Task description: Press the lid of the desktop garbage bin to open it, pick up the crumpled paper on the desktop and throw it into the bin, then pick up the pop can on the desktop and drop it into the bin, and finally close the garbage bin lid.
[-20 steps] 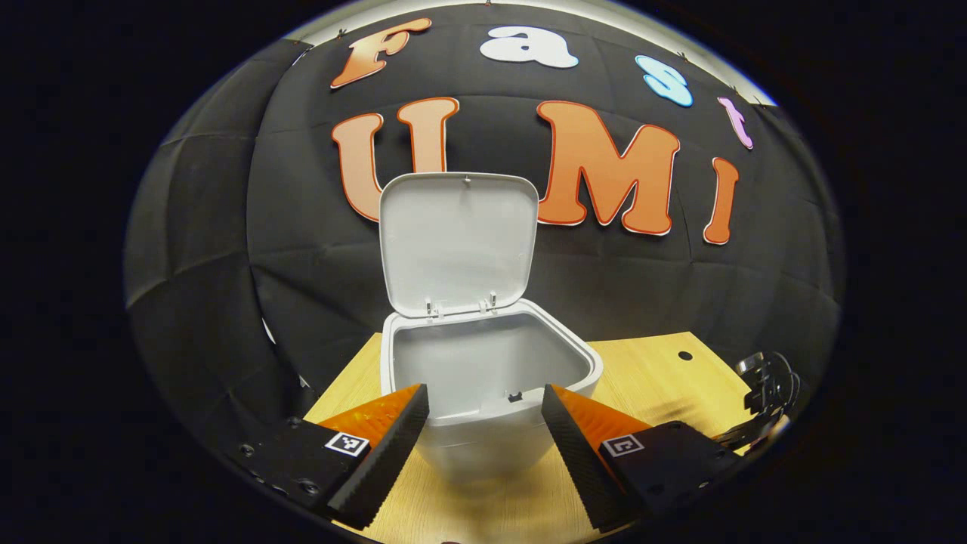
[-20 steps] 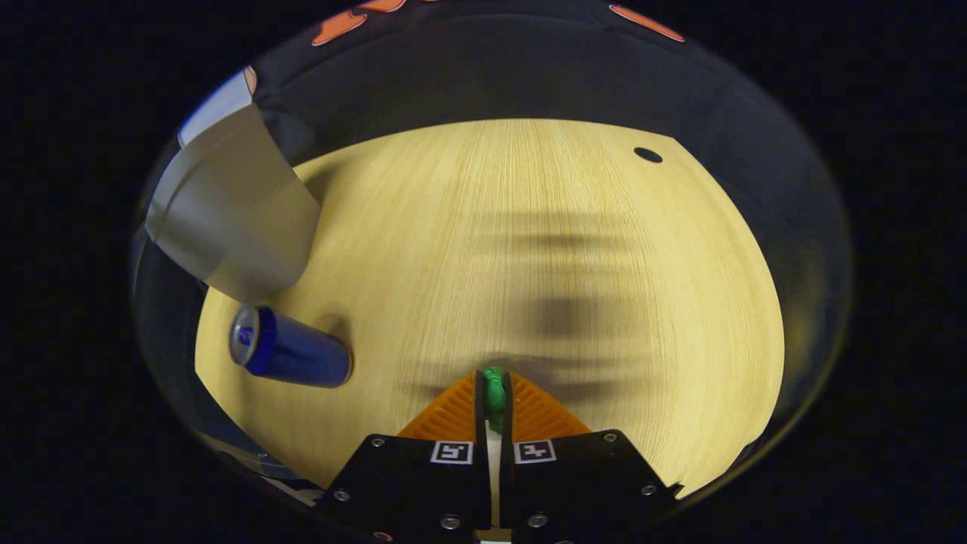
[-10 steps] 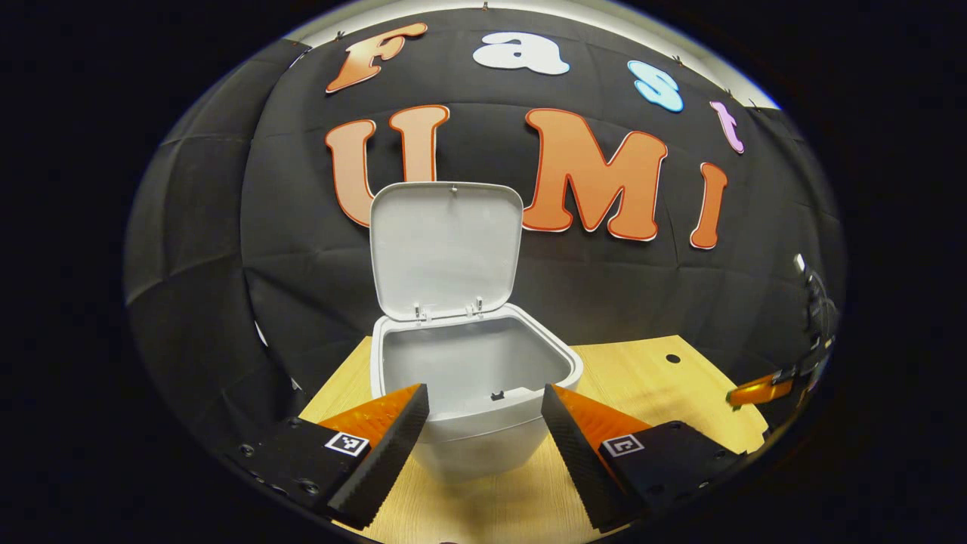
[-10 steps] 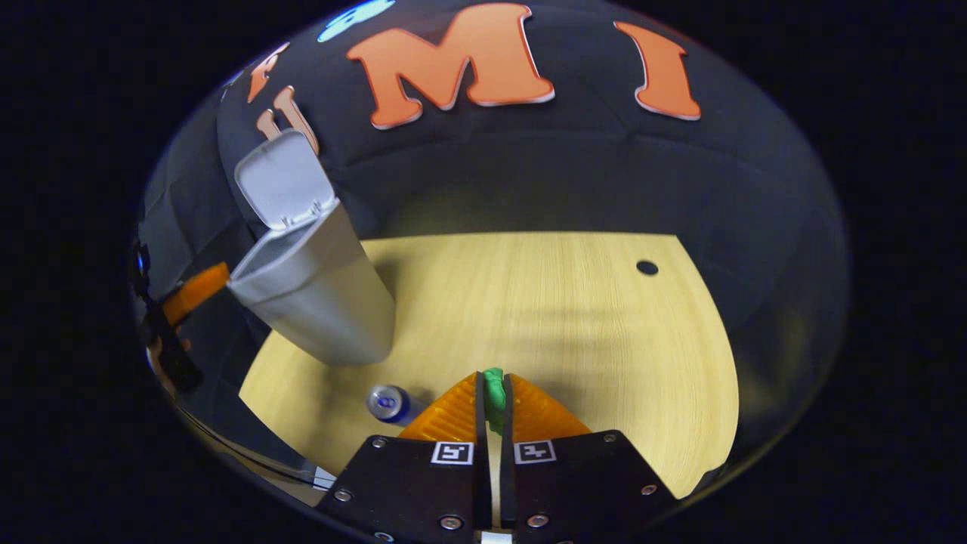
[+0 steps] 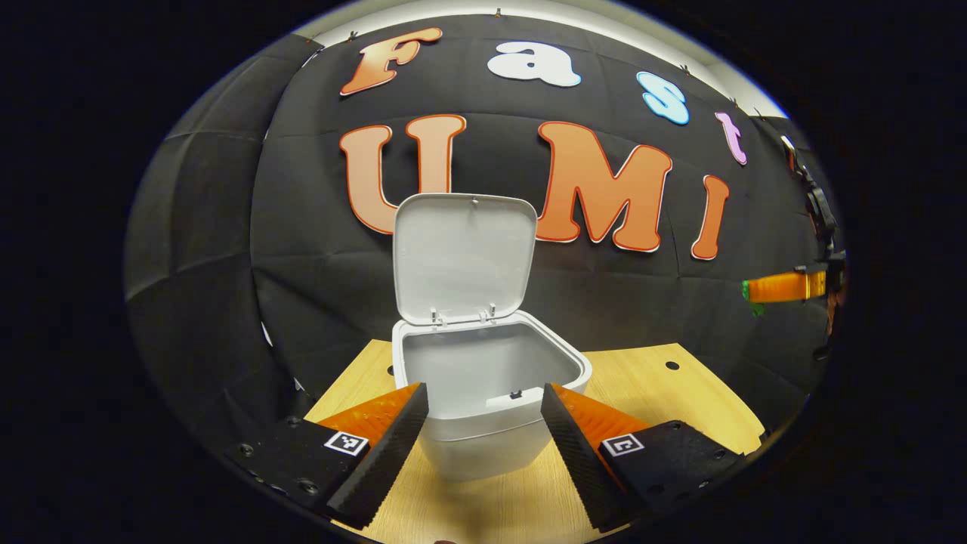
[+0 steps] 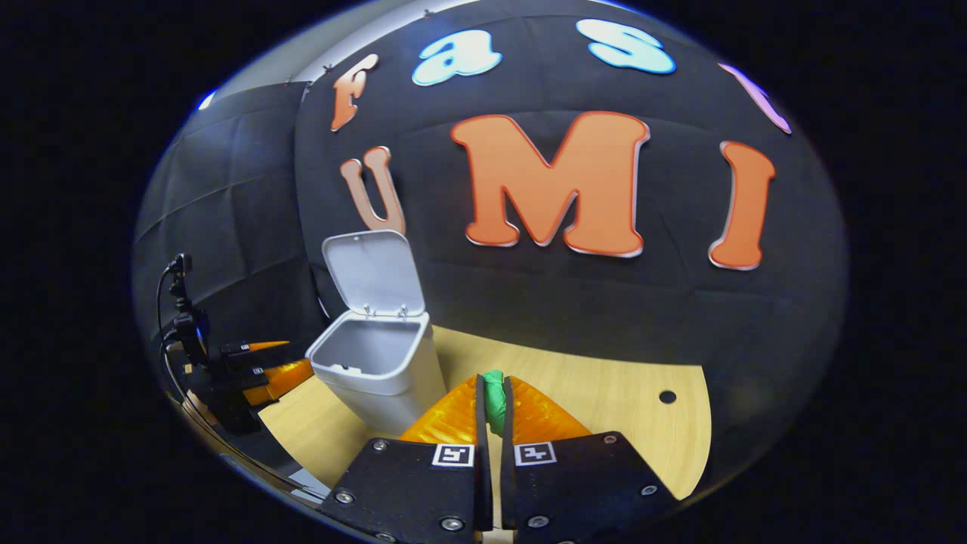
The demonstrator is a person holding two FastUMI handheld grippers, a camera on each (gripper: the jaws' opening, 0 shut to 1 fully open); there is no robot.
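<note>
Right gripper: fingers pressed nearly together, pinching a small green wad, taken to be the crumpled paper, at the tips. Garbage bin stands ahead and to the left of these fingers in the right gripper view, lower than the tips, on the wooden desktop; lid hinged up at the rear, mouth open and unobstructed. Judged next move: carry left and forward until the paper is over the mouth, then release. Left gripper: fingers spread wide, holding nothing, directly in front of the bin and nearer to it than the right. Paper is too compressed to assign a long axis. No brand, label or legible writing on bin or paper; the fingers carry only square coded markers.
</note>
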